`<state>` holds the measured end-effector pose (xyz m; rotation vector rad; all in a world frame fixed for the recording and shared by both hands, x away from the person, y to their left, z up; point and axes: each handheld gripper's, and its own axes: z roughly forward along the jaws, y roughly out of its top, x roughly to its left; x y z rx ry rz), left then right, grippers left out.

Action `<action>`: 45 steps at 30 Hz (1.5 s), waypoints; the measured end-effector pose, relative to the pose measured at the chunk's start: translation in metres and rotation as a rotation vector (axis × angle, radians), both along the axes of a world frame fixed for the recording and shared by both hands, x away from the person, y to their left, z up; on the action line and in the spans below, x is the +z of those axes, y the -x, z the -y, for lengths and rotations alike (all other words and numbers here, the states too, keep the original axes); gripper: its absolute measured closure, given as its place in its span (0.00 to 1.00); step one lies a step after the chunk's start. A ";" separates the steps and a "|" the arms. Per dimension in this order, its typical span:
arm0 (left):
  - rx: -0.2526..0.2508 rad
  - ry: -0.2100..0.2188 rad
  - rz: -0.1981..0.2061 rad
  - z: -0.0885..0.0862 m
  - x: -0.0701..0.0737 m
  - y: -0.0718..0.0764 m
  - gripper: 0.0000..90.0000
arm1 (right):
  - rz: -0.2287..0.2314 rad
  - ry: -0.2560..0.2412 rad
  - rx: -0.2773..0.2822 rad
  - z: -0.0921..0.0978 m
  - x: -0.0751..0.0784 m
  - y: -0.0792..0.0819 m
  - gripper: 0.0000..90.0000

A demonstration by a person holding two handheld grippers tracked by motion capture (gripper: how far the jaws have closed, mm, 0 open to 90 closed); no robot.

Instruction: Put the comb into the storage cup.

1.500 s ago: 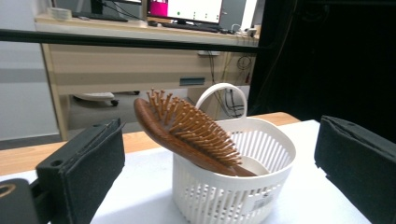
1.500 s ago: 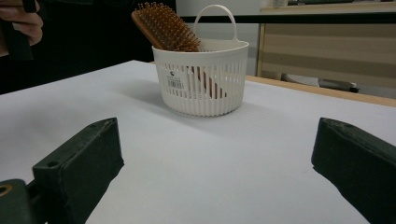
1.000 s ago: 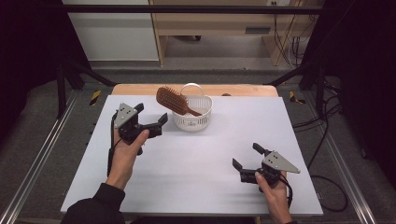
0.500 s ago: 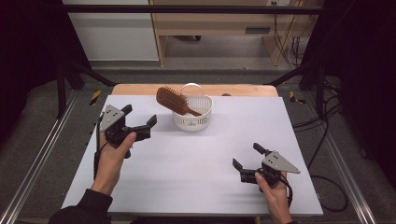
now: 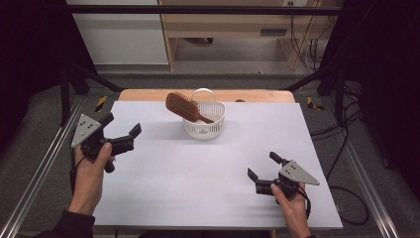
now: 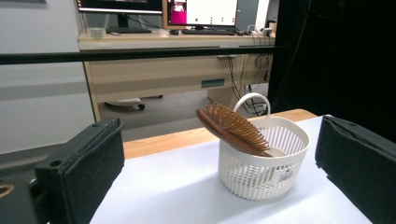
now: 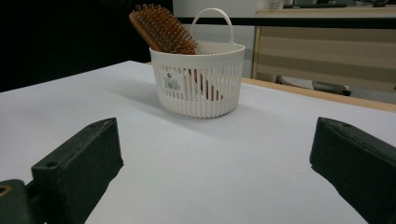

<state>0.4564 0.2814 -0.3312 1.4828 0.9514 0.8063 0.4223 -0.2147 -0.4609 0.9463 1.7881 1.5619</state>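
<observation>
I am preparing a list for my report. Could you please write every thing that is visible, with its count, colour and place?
hairbrush: one, brown wood, handle down in the basket, head leaning out over the rim.
basket: one, white slotted plastic with a handle, far middle of the table.
table: one, white top, wooden strip at the far edge.
desk: one, light wood, behind the table, with monitors on it.
left hand-held gripper: one, black, open, above the table's left edge.
right hand-held gripper: one, black, open, near right of the table.
</observation>
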 end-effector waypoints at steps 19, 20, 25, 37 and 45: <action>0.050 -0.016 0.038 -0.052 -0.019 0.022 0.01 | 0.008 0.053 0.013 0.000 0.009 -0.004 0.04; 0.049 -0.020 0.041 -0.053 -0.019 0.024 0.01 | 0.008 0.055 0.013 0.000 0.009 -0.005 0.04; 0.049 -0.025 0.056 -0.061 -0.021 0.032 0.01 | 0.026 0.060 0.009 0.002 0.010 -0.006 0.04; 0.047 -0.043 0.077 -0.068 -0.043 0.048 0.01 | 0.039 0.073 0.010 0.013 0.014 0.000 0.03; 0.024 -0.039 0.090 -0.068 -0.057 0.060 0.02 | 0.039 0.077 0.005 0.019 0.013 0.003 0.03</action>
